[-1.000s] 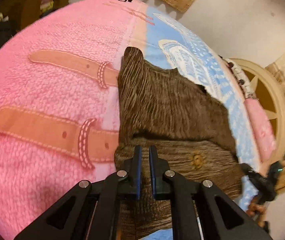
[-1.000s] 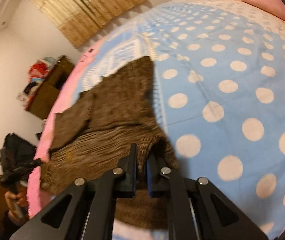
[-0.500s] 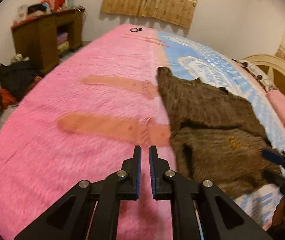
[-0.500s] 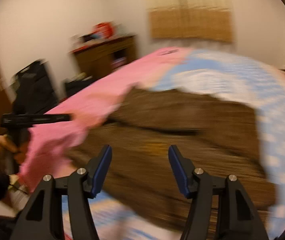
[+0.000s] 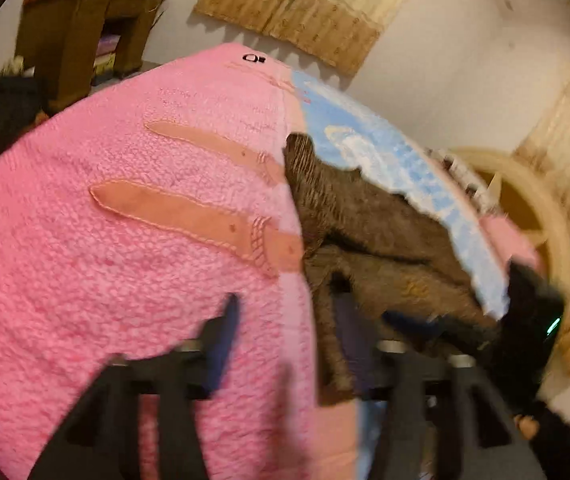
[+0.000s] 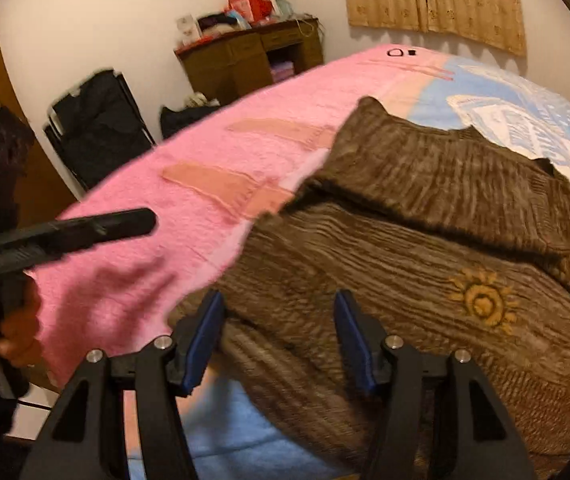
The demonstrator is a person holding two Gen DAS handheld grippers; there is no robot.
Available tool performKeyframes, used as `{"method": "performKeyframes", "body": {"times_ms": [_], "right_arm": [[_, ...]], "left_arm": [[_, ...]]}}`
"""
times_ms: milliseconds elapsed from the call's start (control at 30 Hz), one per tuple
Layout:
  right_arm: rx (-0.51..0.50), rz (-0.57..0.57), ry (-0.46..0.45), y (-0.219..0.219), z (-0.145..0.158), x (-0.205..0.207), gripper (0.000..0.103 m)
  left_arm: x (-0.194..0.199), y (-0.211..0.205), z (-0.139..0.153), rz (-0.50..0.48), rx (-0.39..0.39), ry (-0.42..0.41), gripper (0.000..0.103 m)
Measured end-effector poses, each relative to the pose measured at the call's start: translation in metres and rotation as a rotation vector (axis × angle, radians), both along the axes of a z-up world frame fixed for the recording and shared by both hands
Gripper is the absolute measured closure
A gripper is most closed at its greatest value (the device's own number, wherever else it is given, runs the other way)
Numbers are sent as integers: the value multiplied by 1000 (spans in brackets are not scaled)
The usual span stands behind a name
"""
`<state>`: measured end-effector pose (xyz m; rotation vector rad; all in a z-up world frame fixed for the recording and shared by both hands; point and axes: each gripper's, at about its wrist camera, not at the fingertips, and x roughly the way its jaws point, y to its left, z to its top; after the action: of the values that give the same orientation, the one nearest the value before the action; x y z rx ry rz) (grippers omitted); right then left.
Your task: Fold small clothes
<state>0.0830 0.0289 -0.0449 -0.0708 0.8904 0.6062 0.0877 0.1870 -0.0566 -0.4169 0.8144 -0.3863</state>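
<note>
A small brown ribbed garment (image 6: 425,248) with a yellow sun emblem (image 6: 483,302) lies folded over on the bed; it also shows in the left wrist view (image 5: 369,240). My right gripper (image 6: 279,336) is open and empty, just above the garment's near left edge. My left gripper (image 5: 285,336) is open and empty, blurred by motion, over the pink blanket (image 5: 105,260) at the garment's left edge. The left gripper also shows from the side in the right wrist view (image 6: 65,236), at the far left.
The bed has a pink blanket (image 6: 205,184) on the left and a blue cover (image 6: 525,120) on the right. A wooden desk (image 6: 253,60), a black folding chair (image 6: 97,128) and a curtain (image 6: 437,0) stand beyond. A round wooden headboard (image 5: 533,216) is at right.
My left gripper has opened from shut and swung toward the garment's left edge. My right gripper let go of the garment earlier and stays open, now steadier over its near edge.
</note>
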Motion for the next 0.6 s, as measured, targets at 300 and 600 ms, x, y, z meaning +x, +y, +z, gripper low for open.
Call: {"method": "performKeyframes", "body": {"times_ms": [300,600], "right_arm": [[-170,108,-58,24,-2,1,80],[159,-10,155,-34,13,43,92]], "left_arm": [[-10,0,27,3,136,-123,28],[-1,-54,44,-315,342,-327,28]]}}
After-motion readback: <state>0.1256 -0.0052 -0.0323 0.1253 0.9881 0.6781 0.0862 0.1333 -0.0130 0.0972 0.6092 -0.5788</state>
